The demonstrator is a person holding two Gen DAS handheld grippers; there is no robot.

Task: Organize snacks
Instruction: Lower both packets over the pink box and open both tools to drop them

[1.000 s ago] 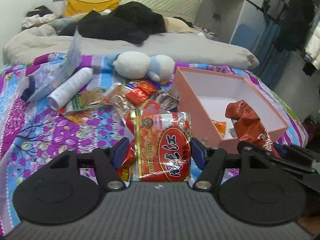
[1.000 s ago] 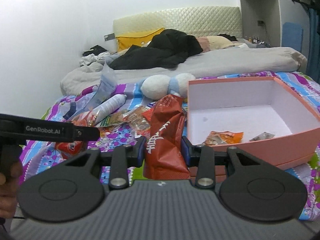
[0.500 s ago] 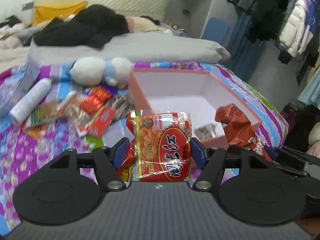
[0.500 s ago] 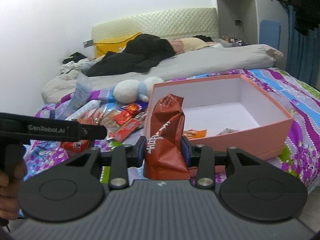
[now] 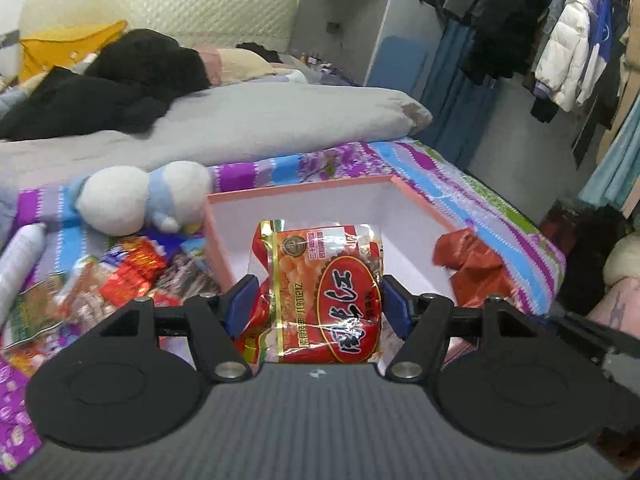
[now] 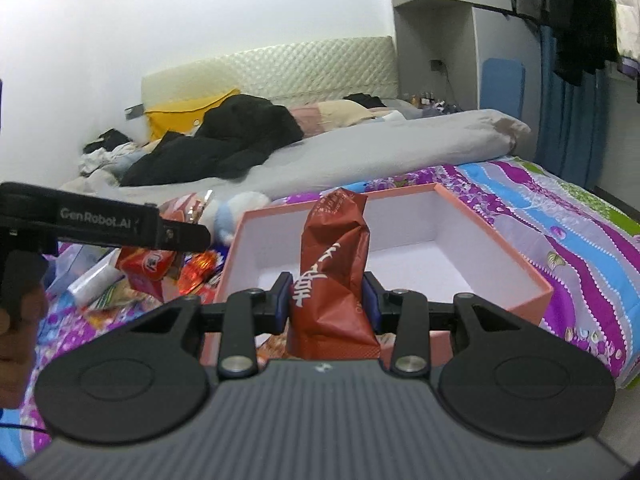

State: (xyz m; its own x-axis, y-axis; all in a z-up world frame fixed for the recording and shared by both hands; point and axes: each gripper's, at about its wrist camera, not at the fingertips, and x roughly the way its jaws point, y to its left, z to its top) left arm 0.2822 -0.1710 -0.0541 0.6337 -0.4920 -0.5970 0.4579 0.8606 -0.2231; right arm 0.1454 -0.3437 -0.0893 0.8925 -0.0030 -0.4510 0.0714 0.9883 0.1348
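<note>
My left tongs (image 5: 316, 304) clench a red-and-yellow snack bag (image 5: 320, 292) and my right tongs (image 6: 326, 300) a crumpled dark-red packet (image 6: 334, 276), both over the pink box (image 6: 500, 248)'s near wall; releasing early could drop either outside it.

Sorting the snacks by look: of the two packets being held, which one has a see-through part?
The red and yellow packet in the left tool: its edges are clear film. The dark red packet in the right tool is opaque and crumpled.
</note>
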